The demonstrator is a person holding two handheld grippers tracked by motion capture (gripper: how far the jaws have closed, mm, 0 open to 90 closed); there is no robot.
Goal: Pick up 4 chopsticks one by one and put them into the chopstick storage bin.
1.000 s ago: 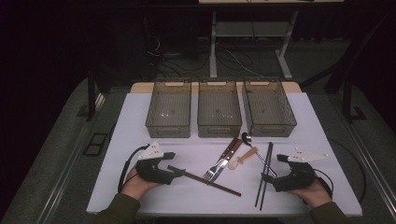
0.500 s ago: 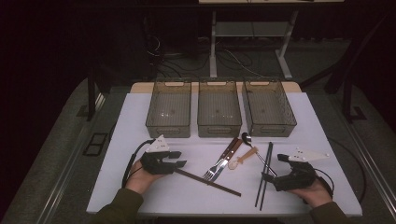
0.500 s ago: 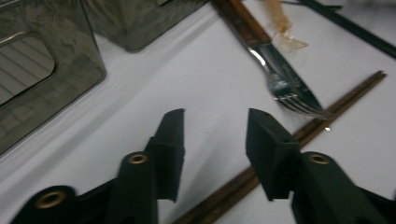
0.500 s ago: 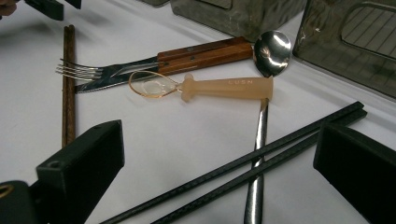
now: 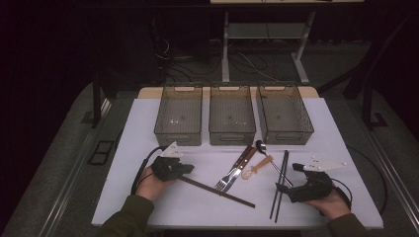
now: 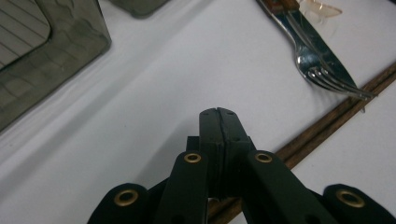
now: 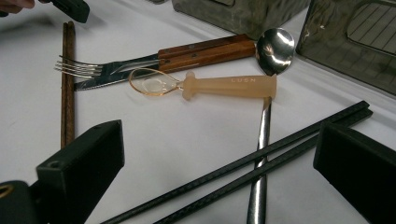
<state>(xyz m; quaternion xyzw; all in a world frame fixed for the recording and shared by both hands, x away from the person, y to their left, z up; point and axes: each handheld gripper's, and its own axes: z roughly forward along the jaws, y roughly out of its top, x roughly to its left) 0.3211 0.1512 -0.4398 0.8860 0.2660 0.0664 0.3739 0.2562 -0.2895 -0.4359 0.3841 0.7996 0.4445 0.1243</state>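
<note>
Left claw [image 6: 218,112] clenched, seemingly on two brown chopsticks [image 6: 327,126]; right claw [image 7: 219,154] released above two black chopsticks [image 7: 261,161]; three bins [image 5: 232,114].

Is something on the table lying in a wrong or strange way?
Mostly the metal spoon: its handle runs under the crossed black chopsticks, pinning it. The fork and knife overlap too. Nothing looks spilled or broken.

Beside the glossy metal fork [image 7: 79,68]: brown wooden chopsticks [image 7: 68,84] (matt), black chopsticks [image 7: 261,161], translucent plastic spoon [image 7: 205,85], smoky plastic bins [image 5: 232,114].
</note>
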